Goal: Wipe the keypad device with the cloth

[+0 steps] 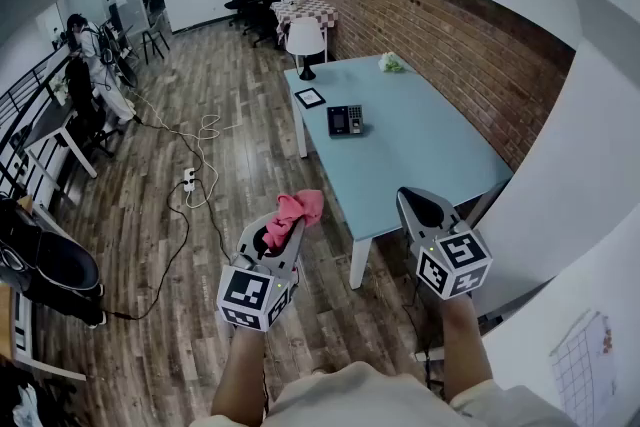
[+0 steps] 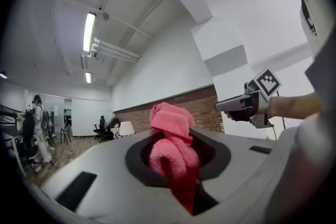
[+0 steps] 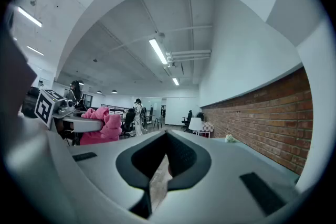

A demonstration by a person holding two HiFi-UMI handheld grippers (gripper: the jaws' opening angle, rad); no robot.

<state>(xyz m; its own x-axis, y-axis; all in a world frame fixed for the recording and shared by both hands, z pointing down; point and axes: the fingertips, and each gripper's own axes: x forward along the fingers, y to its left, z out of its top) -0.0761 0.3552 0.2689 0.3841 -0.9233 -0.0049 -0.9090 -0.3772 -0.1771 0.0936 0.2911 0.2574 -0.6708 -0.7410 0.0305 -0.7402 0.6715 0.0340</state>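
Observation:
The black keypad device (image 1: pixel 345 120) lies on the pale blue table (image 1: pixel 420 145), far ahead of both grippers. My left gripper (image 1: pixel 285 225) is shut on a pink cloth (image 1: pixel 297 208), which bunches out past the jaw tips (image 2: pixel 170 141). It hangs over the wooden floor, short of the table's near-left corner. My right gripper (image 1: pixel 428 207) hovers at the table's near edge, its jaws closed together with nothing between them (image 3: pixel 164 157). The pink cloth (image 3: pixel 102 124) also shows at the left of the right gripper view.
On the table stand a white lamp (image 1: pixel 305 40), a small framed tablet (image 1: pixel 310 97) and a white flower piece (image 1: pixel 390 63). A brick wall (image 1: pixel 470 45) runs along the table's right side. Cables and a power strip (image 1: pixel 190 177) lie on the floor. People stand at desks (image 1: pixel 95 65) at the far left.

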